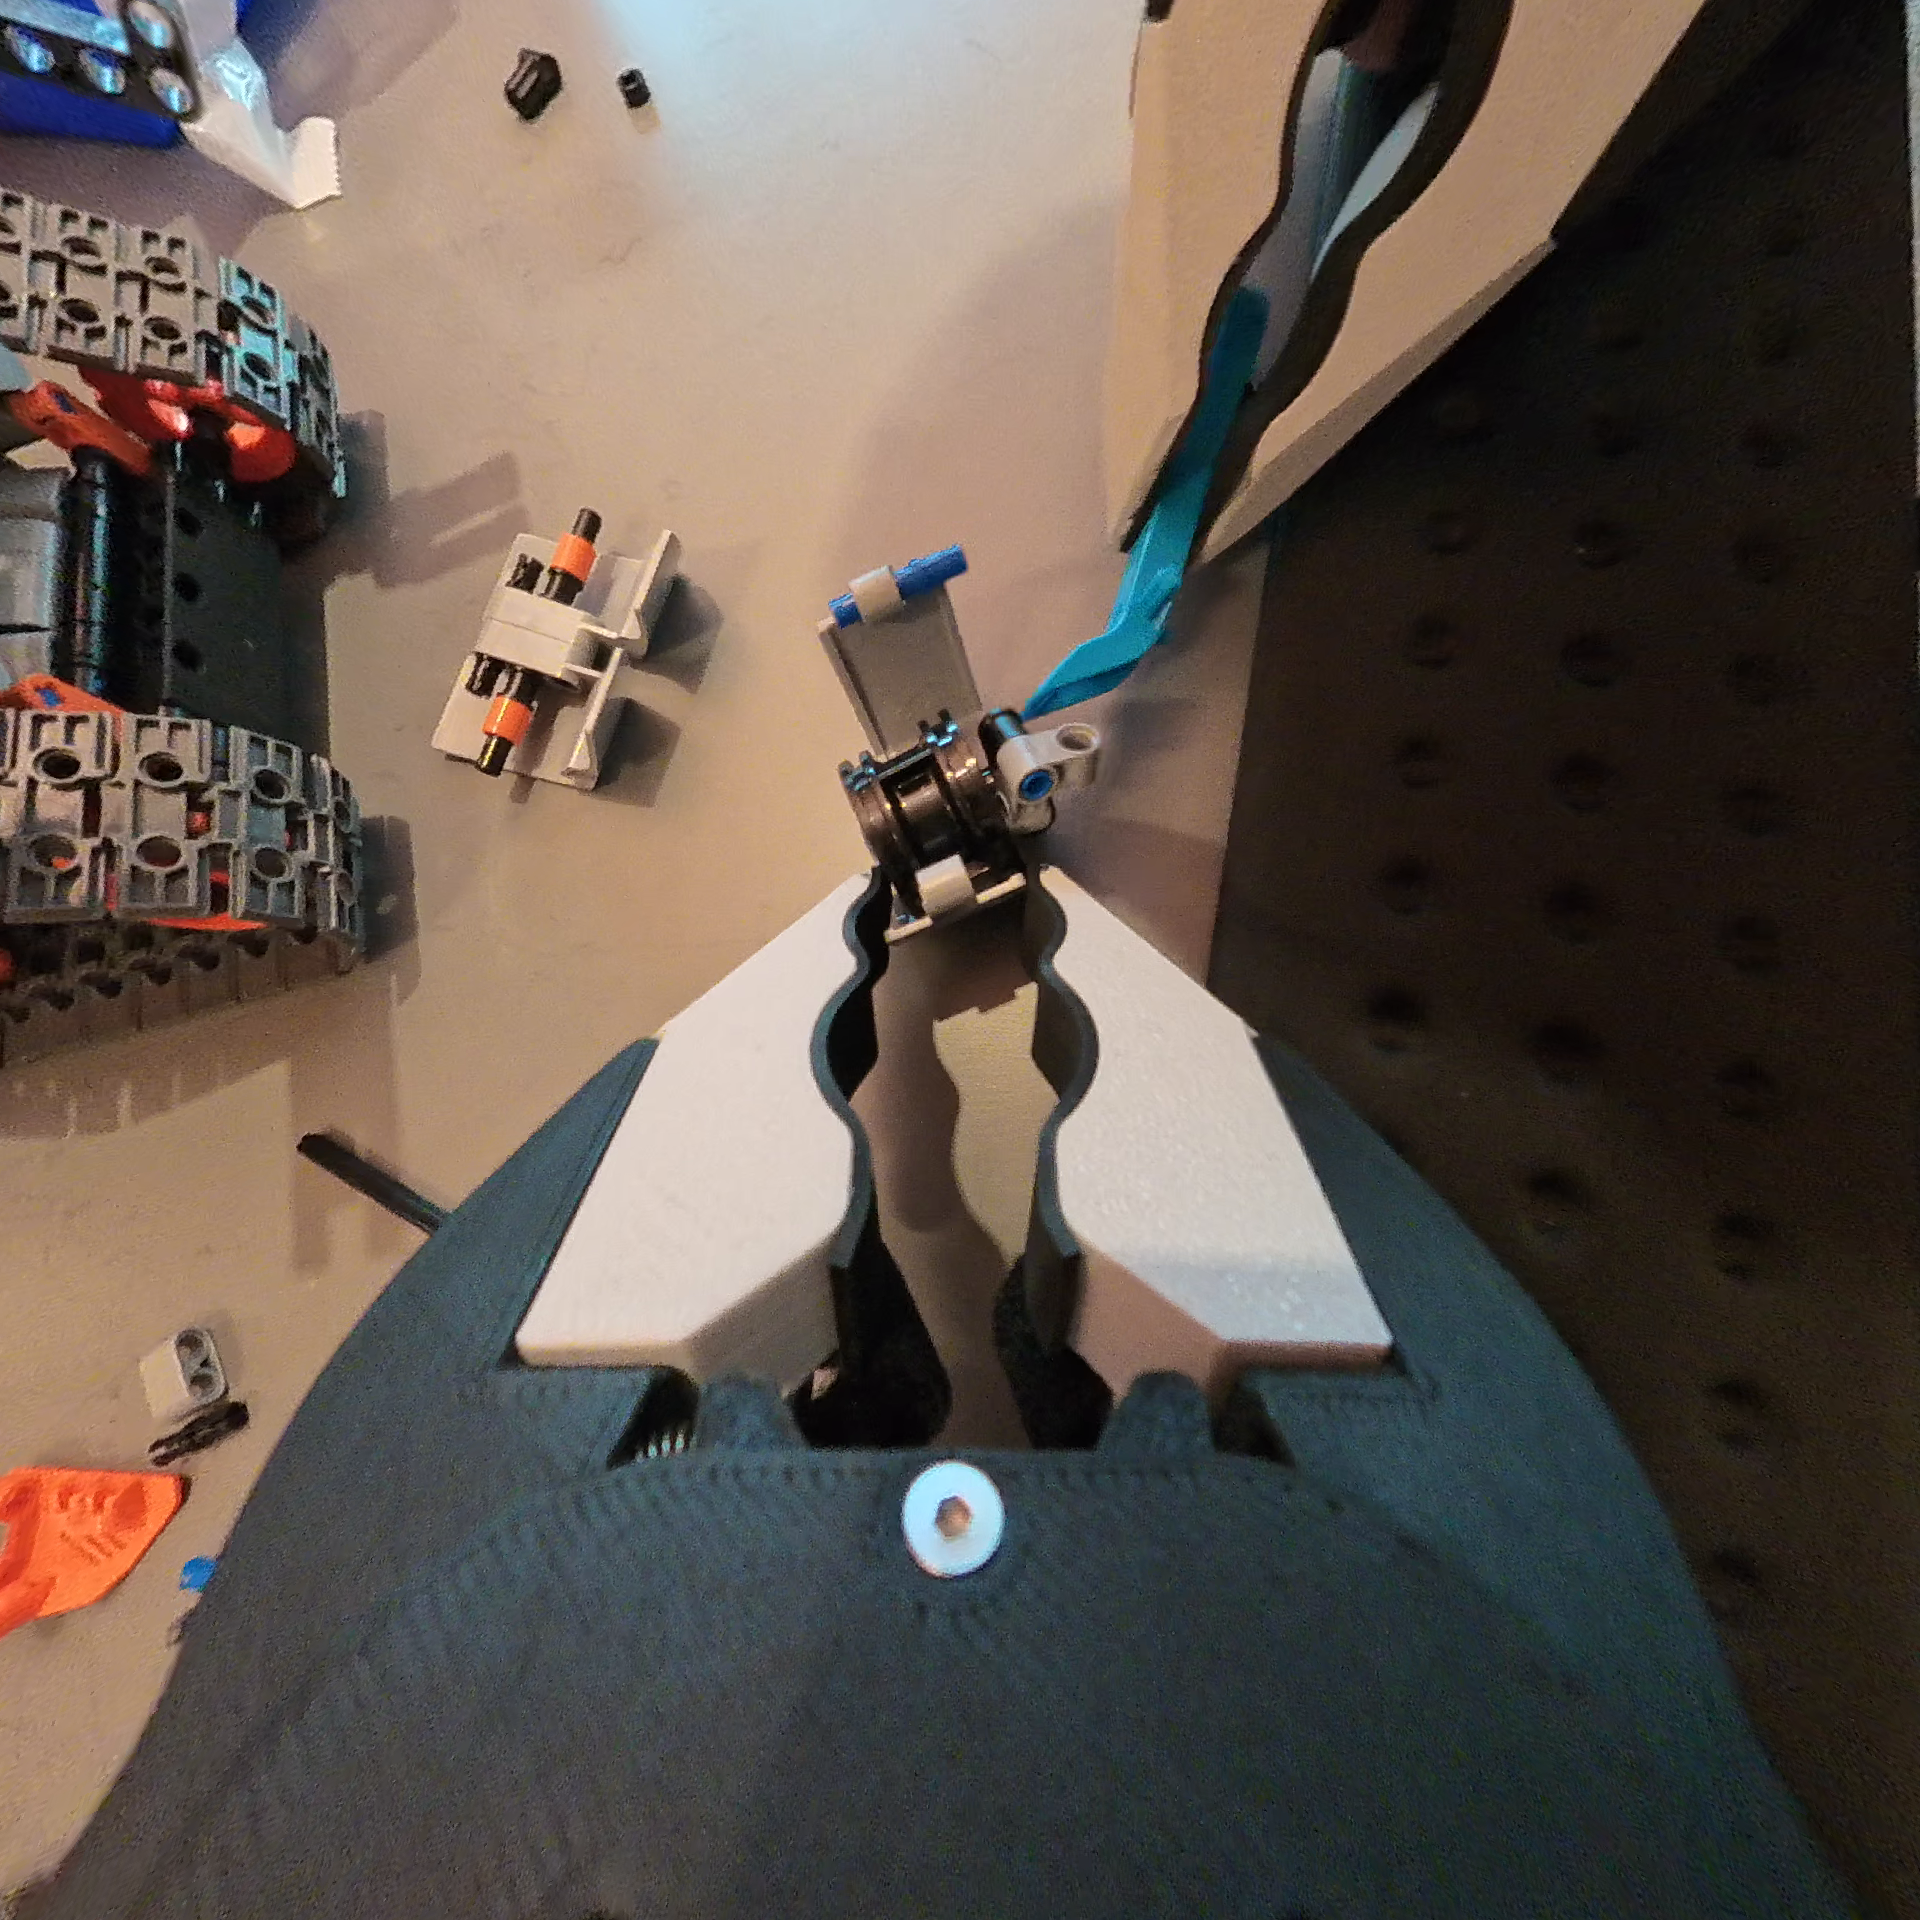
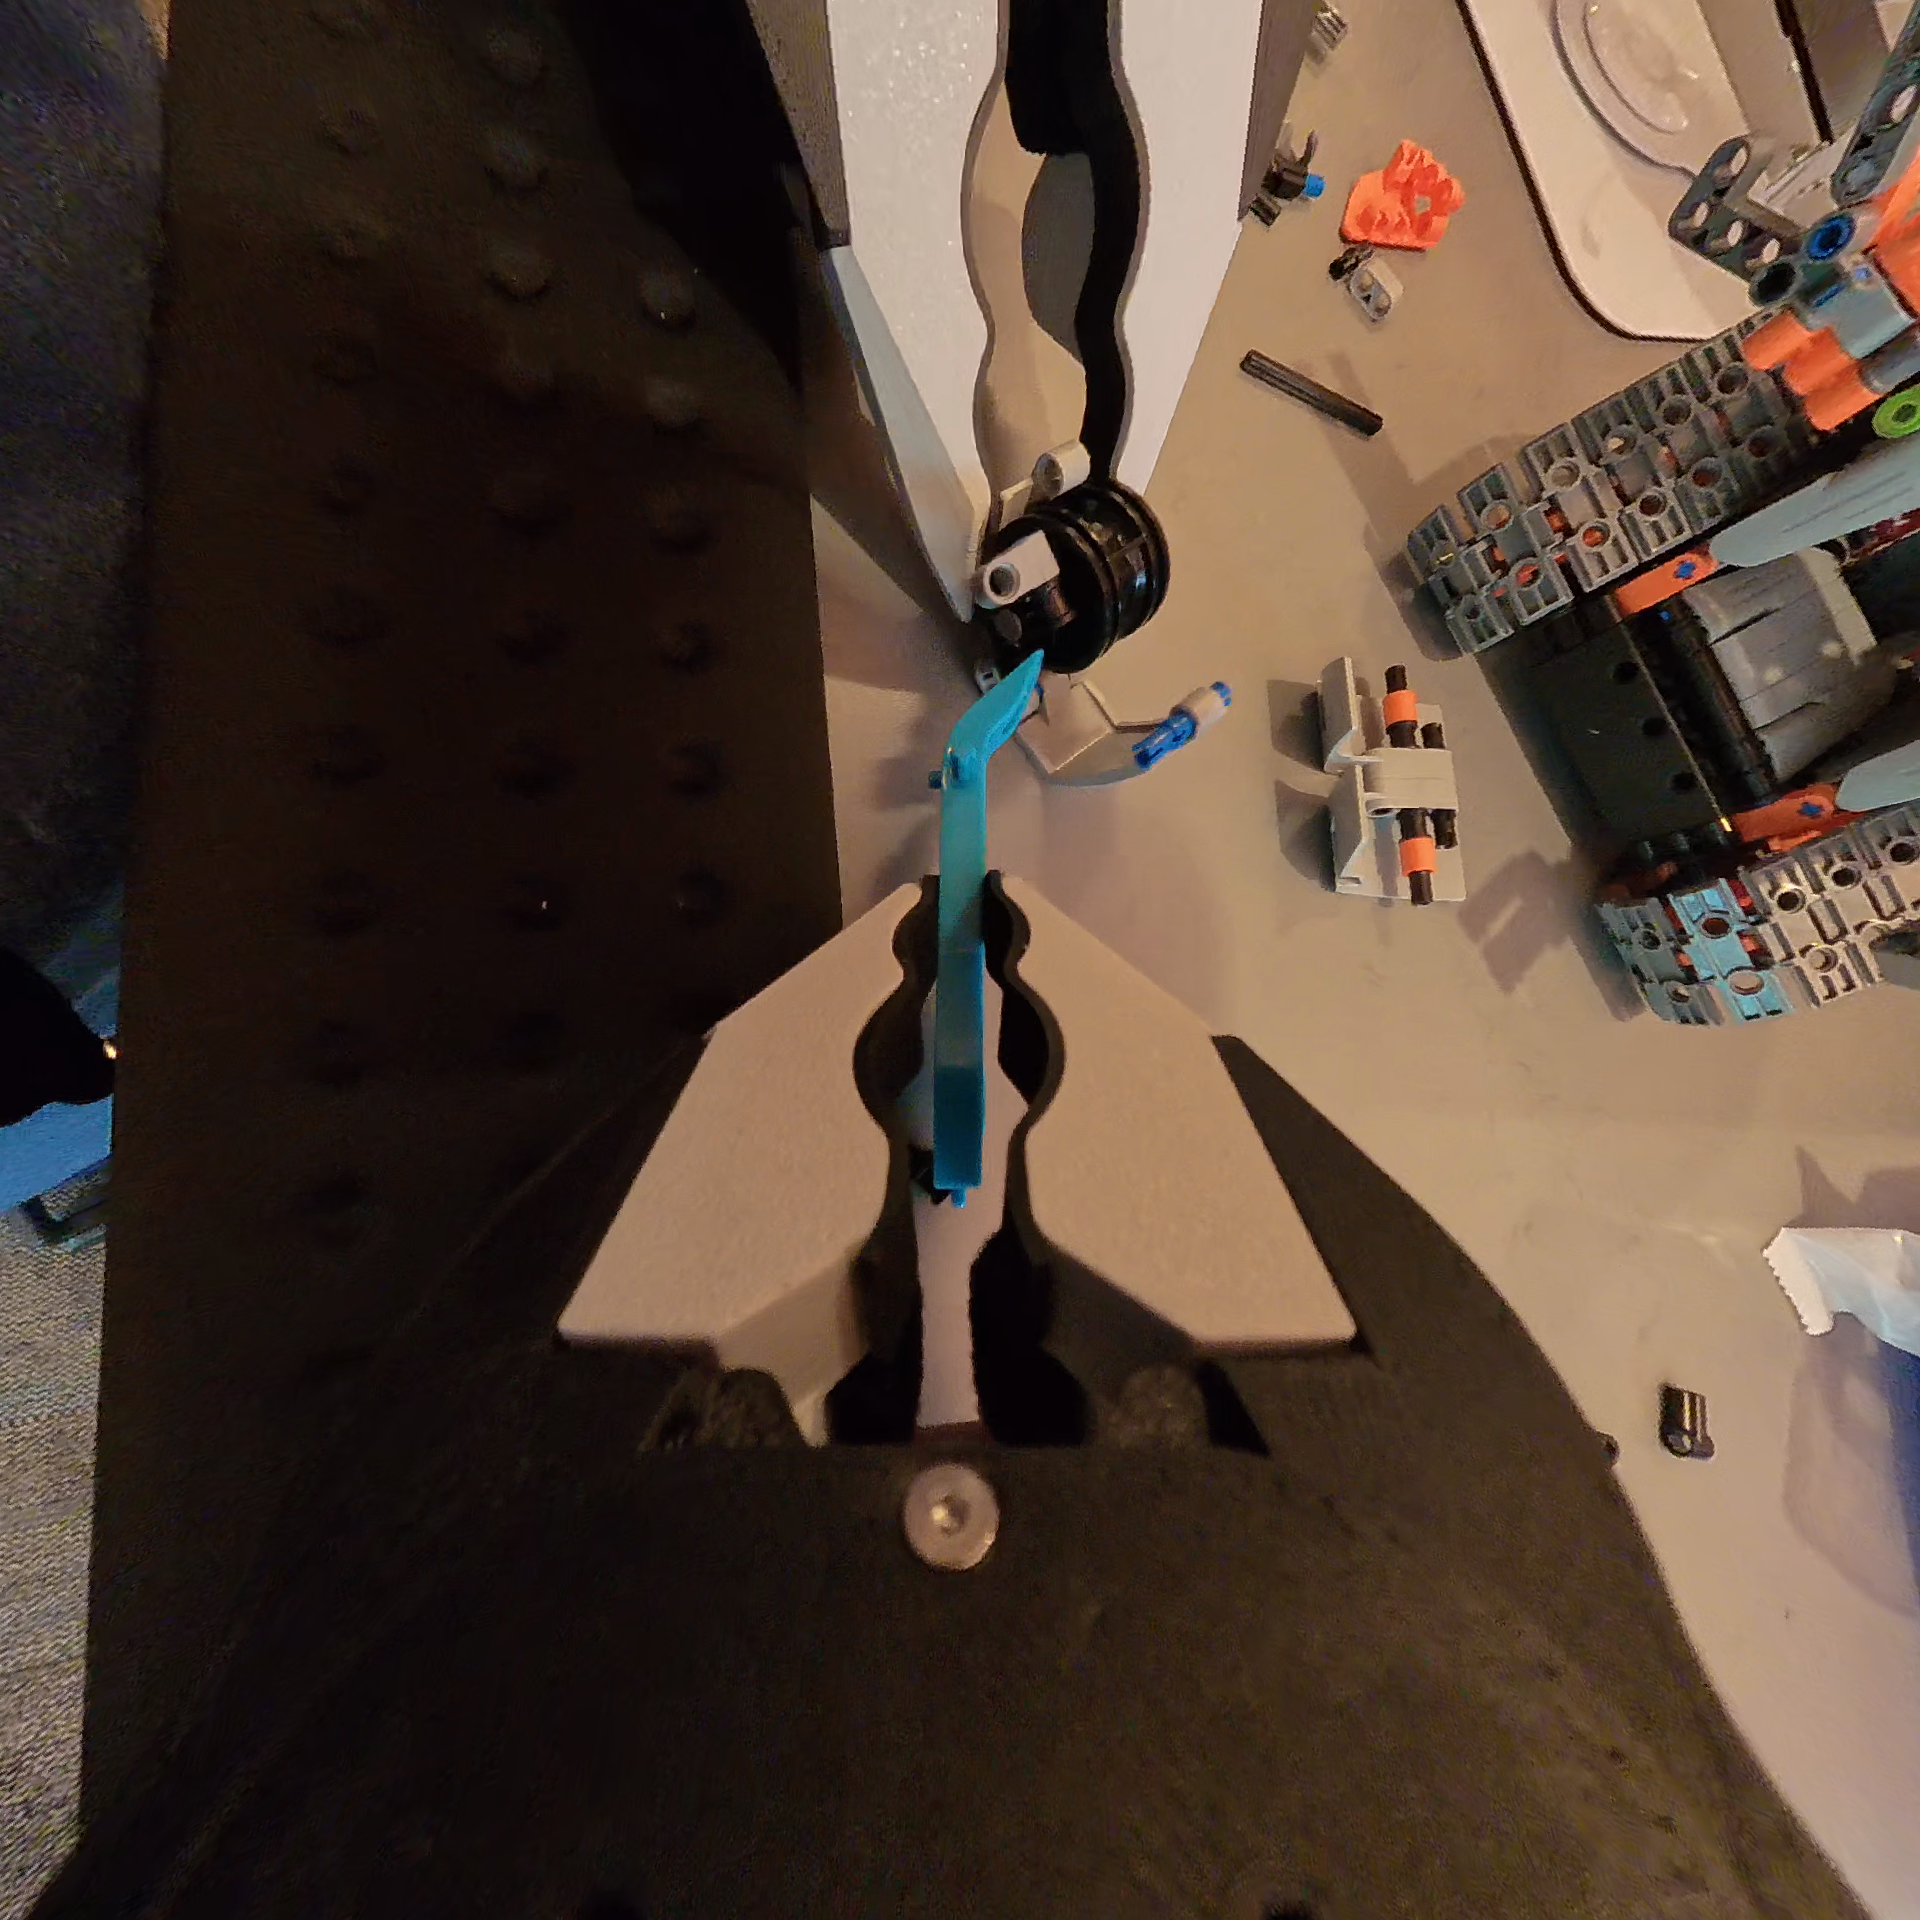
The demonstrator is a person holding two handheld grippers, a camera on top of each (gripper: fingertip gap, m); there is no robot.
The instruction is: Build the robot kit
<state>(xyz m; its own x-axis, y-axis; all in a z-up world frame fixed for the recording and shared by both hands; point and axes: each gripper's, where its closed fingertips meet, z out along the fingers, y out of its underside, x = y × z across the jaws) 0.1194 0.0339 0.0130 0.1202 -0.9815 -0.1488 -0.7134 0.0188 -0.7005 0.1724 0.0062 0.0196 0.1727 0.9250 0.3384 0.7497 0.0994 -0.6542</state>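
The left gripper point(image 1: 951, 899) points forward over the grey table point(image 1: 748, 343), its tips clamped on a small brick assembly point(image 1: 935, 790) (a black wheel with grey plates and blue pins). The right gripper point(image 2: 961, 894) comes in from the opposite side, closed on a teal lever tool point(image 2: 961, 935) whose bent tip touches the wheel. A tracked brick vehicle point(image 1: 156, 644) and a grey-and-orange block point(image 1: 556, 649) lie well apart to one side.

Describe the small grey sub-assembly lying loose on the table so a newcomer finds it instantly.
Start at the tracked vehicle with grey tread links. Beside it on the grey table lies the grey sub-assembly, apart from both tools. Only it carries two black axles with orange collars.
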